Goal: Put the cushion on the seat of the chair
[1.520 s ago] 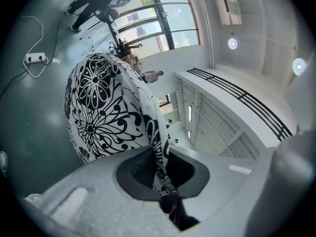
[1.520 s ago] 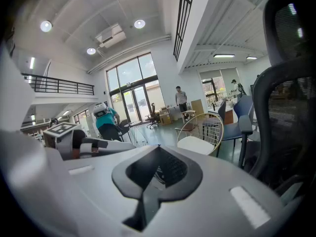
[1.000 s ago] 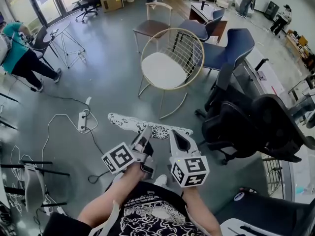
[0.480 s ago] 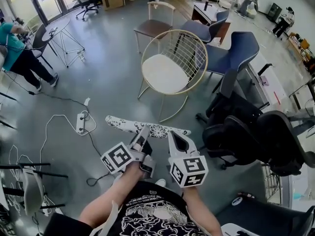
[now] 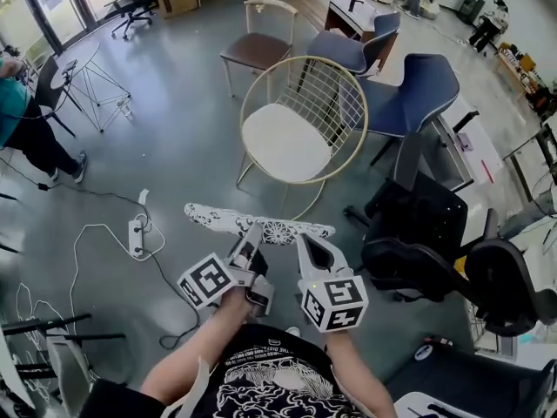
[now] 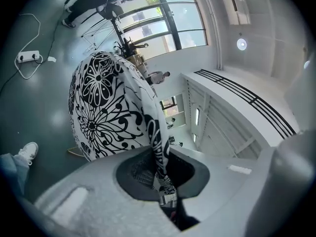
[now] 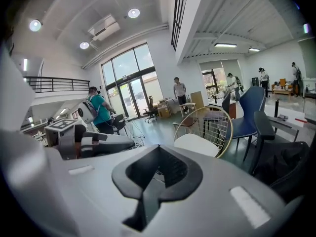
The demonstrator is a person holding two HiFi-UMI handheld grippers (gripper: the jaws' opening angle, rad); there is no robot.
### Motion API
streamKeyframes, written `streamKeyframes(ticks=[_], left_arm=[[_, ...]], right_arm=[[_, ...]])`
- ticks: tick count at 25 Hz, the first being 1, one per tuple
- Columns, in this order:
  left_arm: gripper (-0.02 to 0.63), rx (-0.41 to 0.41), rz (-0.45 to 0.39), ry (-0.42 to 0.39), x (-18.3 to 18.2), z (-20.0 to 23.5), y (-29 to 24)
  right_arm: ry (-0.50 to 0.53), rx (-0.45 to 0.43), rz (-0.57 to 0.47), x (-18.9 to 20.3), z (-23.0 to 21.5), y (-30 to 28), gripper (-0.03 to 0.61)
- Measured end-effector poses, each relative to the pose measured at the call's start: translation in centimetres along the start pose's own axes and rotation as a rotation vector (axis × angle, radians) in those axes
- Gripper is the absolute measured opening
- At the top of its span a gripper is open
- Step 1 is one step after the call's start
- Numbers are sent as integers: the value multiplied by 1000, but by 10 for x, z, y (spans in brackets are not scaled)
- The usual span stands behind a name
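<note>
- Cushion (image 5: 252, 223), a flat pad in a black-and-white floral print, is held in the air on the near side of the chair (image 5: 341, 103). It is short of the chair and clear of its seat (image 5: 278, 133).
- It lies roughly level above the grey floor (image 5: 174, 146), with its long side running across in front of the chair's legs.
- The chair is round, with a gold wire frame, a wire-grid back and a bare white seat.
- The left gripper (image 5: 251, 240) pinches the cushion's near edge. In the left gripper view the patterned cloth runs down between the two dark pads, which press on it, and the rest of the pad fills the view ahead.
- The right gripper (image 5: 306, 244) is just beside the left one, also on the near side of the chair. Its jaws are pressed together and no cloth shows between them in the right gripper view.
- In the head view the right gripper's tip meets the cushion's near edge. Whether it grips the fabric cannot be told.
- A blue chair (image 5: 422, 85) stands just behind the chair, and a wooden chair with a brown seat (image 5: 252, 50) stands farther behind it.
- Black office chairs (image 5: 418, 233) crowd the chair's right side.
- A white power strip (image 5: 135, 232) with its cable lies on the floor to the chair's left, near the cushion's left end.
</note>
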State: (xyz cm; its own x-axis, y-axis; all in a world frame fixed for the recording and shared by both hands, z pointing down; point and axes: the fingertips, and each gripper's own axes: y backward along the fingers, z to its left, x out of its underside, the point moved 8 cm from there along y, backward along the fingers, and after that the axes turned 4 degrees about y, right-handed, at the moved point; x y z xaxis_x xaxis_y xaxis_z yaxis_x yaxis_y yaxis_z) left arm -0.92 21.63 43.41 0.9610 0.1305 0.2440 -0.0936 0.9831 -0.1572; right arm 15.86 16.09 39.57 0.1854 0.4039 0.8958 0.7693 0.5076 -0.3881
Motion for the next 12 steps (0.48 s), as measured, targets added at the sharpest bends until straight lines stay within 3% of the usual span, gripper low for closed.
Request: streamKeyframes(ticks=[12], left_arm=[[15, 45, 90, 4, -96, 12, -68]], right_arm=[[12, 97, 25, -48, 7, -93, -3]])
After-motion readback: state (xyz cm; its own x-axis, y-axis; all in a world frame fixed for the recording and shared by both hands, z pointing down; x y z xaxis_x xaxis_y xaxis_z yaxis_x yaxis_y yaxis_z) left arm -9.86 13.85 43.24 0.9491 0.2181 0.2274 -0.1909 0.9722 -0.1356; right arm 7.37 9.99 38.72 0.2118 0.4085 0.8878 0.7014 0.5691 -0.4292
